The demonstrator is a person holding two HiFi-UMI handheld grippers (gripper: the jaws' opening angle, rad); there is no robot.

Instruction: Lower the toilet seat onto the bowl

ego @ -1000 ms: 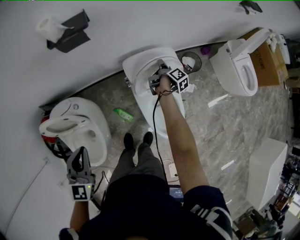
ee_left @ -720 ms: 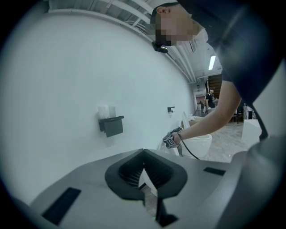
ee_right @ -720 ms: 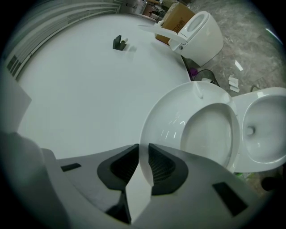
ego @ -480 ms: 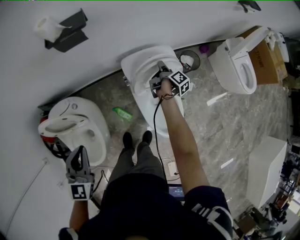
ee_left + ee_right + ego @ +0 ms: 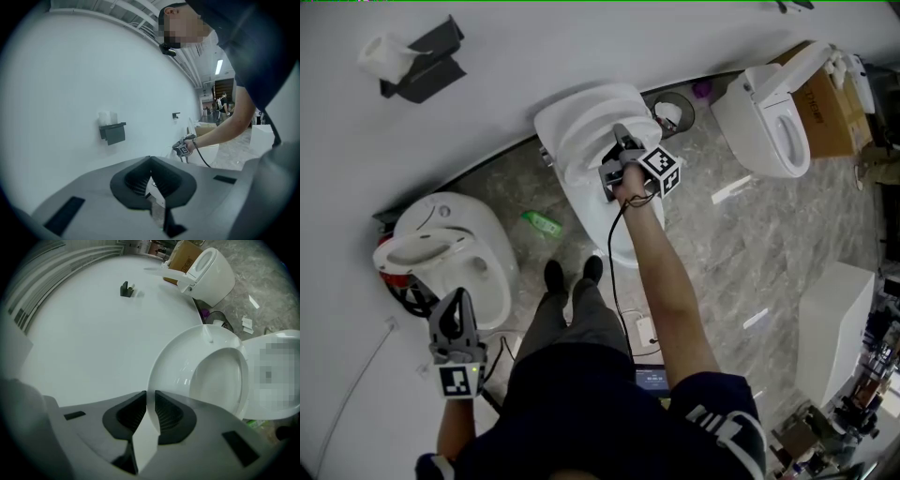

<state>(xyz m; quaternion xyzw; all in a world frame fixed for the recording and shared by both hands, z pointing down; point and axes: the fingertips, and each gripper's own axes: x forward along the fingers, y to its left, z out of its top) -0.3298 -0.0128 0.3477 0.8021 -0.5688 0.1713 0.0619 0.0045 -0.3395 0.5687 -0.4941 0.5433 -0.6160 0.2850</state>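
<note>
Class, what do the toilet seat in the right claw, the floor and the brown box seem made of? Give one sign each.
toilet seat: probably moulded plastic, glossy white; thin rim, soft highlights.
floor: polished stone or stone-look tile, grey with pale veins; which of the two is unclear.
brown box: likely cardboard; matt tan faces, square edges.

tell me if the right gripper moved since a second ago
Yes. Against the bin by the wall, the right gripper, gripping the toilet seat, has shifted slightly away from the wall, toward the person.
</note>
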